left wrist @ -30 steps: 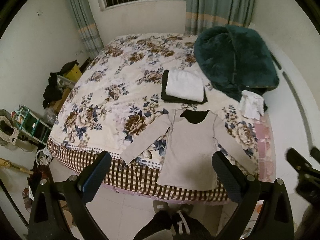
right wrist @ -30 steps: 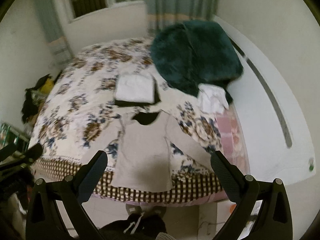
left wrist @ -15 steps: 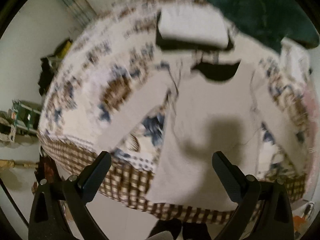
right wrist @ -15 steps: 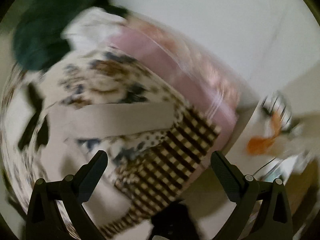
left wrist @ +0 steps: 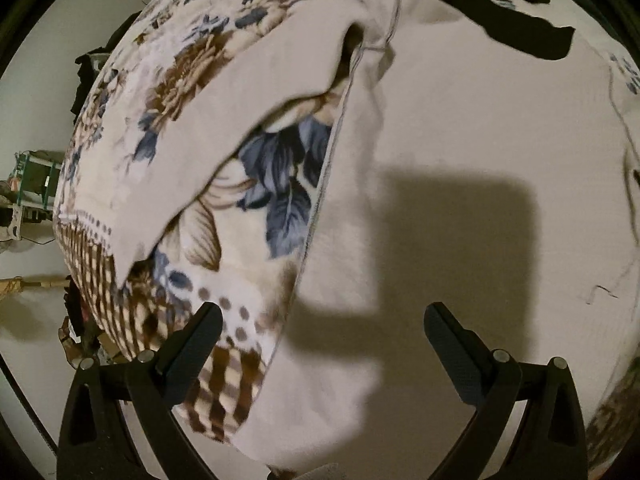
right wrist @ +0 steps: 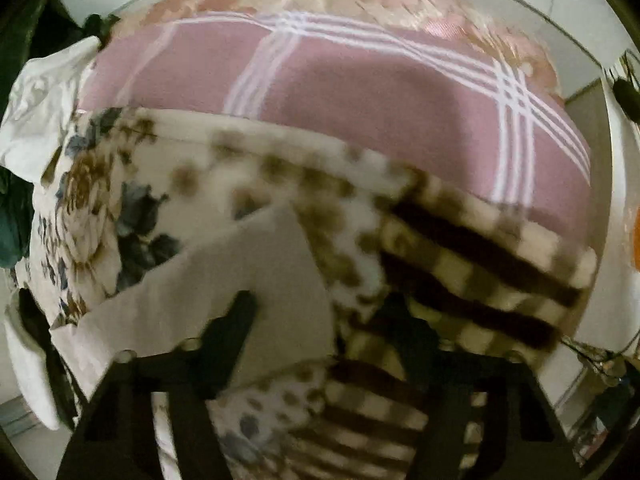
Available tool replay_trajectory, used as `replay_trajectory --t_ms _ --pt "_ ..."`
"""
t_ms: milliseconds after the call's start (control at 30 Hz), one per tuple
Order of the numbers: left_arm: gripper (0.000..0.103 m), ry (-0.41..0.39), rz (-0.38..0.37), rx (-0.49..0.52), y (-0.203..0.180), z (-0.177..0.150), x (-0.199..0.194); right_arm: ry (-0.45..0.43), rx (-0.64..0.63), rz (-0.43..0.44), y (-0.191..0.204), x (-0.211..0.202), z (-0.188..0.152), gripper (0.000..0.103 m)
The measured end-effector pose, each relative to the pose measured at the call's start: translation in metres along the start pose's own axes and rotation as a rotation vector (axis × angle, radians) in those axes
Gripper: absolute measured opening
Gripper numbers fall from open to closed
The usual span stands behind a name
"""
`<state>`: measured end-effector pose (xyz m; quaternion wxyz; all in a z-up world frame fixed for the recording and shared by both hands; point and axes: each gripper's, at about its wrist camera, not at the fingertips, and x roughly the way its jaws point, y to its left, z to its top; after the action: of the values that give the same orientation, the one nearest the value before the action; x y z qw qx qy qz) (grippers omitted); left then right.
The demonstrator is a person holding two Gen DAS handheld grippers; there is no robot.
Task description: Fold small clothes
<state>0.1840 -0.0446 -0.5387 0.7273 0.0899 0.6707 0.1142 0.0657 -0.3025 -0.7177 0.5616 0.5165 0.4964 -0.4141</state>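
Folding not yet begun: the beige top (left wrist: 460, 128) lies flat on the bed (left wrist: 276, 184), sleeves spread toward 10 and 2 o'clock, as the left gripper (left wrist: 322, 344) and right gripper (right wrist: 320, 320) hover open-fingered, holding nothing.

The long-sleeved top (left wrist: 460, 128) is plain pale beige, its neck opening showing black. The blanket (left wrist: 276, 184) beneath is cream with blue and brown flowers, a row of brown dots, and a brown-and-cream check border. In the right wrist view, the sheet (right wrist: 360, 92) is dusty pink crossed by white stripes.
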Motion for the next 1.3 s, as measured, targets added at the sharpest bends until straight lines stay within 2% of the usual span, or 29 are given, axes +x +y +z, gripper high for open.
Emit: replay_trajectory --t_ms 33,67,100,233,333,433,533,633,700,800,867,967,1133,1167,1233,1267,1300 --pt "0.103 -0.004 0.002 0.004 0.001 0.002 0.002 -0.027 -0.019 -0.009 0.004 0.001 -0.003 0.038" --pt "0.103 -0.015 -0.001 0.005 0.005 0.003 0.002 -0.048 -0.041 -0.018 0.01 -0.002 -0.007 0.016" --pt "0.103 -0.025 -0.003 0.003 0.008 0.004 0.001 -0.07 -0.07 -0.036 0.017 -0.004 -0.013 0.008" --pt "0.103 -0.05 -0.016 -0.011 0.028 0.008 -0.004 -0.187 -0.25 -0.055 0.061 -0.032 -0.049 0.007" --pt "0.103 -0.074 -0.016 -0.02 0.05 0.009 -0.007 -0.24 -0.47 -0.039 0.115 -0.056 -0.101 0.007" --pt "0.103 -0.102 0.004 -0.033 0.08 0.004 -0.011 -0.249 -0.782 -0.014 0.188 -0.075 -0.188 0.007" --pt "0.103 -0.112 0.032 -0.071 0.115 -0.004 -0.01 -0.234 -1.142 -0.007 0.234 -0.073 -0.303 0.007" --pt "0.103 -0.093 0.062 -0.125 0.155 -0.016 -0.002 -0.22 -1.456 -0.01 0.245 -0.062 -0.423 0.006" --pt "0.103 -0.073 0.078 -0.164 0.178 -0.022 0.004 -0.196 -1.608 -0.026 0.241 -0.048 -0.488 0.006" --pt "0.103 -0.054 0.1 -0.21 0.208 -0.032 0.014 -0.145 -1.749 -0.083 0.222 -0.023 -0.551 0.006" --pt "0.103 -0.042 0.113 -0.233 0.226 -0.037 0.022 -0.113 -1.795 -0.134 0.213 -0.004 -0.579 0.006" --pt "0.103 -0.026 0.114 -0.276 0.249 -0.041 0.034 -0.099 -1.833 -0.188 0.201 0.014 -0.6 0.006" --pt "0.103 -0.017 0.065 -0.347 0.275 -0.041 0.043 -0.077 -1.86 -0.236 0.196 0.024 -0.604 0.006" --pt "0.103 -0.012 0.044 -0.364 0.279 -0.041 0.046 -0.046 -1.843 -0.238 0.2 0.025 -0.6 0.008" --pt "0.103 0.007 -0.035 -0.423 0.289 -0.04 0.054 0.086 -1.77 -0.207 0.209 0.027 -0.584 0.01" --pt "0.103 0.027 -0.102 -0.477 0.298 -0.04 0.061 0.162 -1.714 -0.183 0.211 0.029 -0.572 0.022" --pt "0.103 0.042 -0.164 -0.524 0.304 -0.04 0.066 0.221 -1.655 -0.148 0.212 0.029 -0.56 0.04"
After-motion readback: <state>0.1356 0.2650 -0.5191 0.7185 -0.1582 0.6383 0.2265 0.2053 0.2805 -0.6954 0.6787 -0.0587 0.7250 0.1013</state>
